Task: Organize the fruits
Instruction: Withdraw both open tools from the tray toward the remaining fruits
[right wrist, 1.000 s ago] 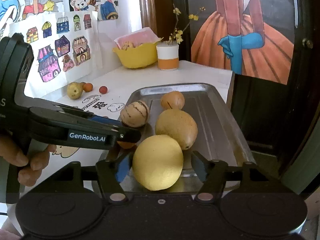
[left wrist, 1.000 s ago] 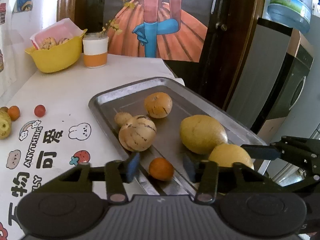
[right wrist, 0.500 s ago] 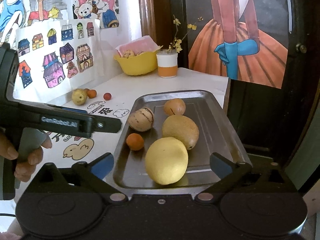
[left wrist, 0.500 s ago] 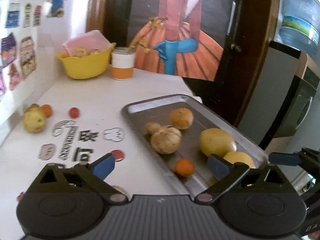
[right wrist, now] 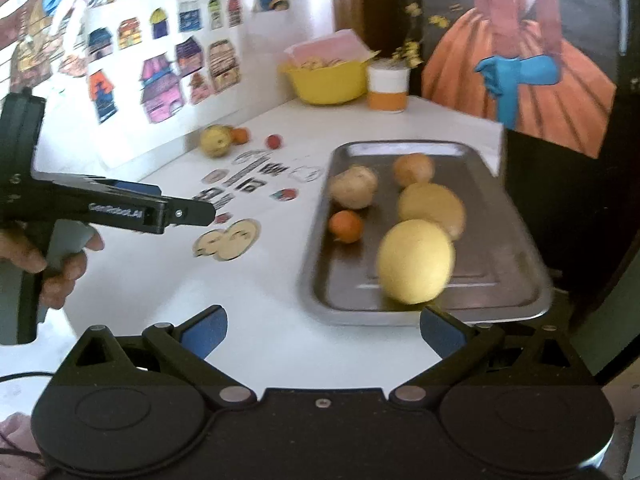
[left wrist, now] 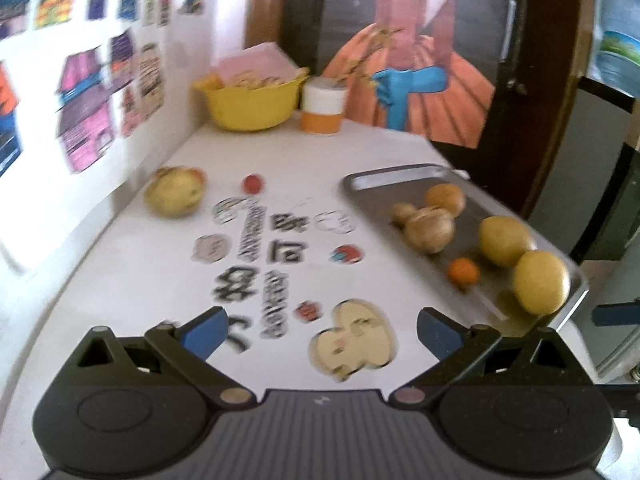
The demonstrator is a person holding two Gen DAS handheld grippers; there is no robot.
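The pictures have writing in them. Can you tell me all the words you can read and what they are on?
"GenRobot.AI": on the side of the left gripper, blurred.
Big black characters and a printed word on the tablecloth: too blurred to read.
Water bottle label: no text readable.
Wall stickers: pictures only.

Black hand-held gripper [right wrist: 322, 330], blue fingertip pads [right wrist: 204, 330], silver pivot screws, grey ribbed housing

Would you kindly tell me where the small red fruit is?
In both views, the small red fruit lies on the table outside the tray, right of the yellow-green fruit.
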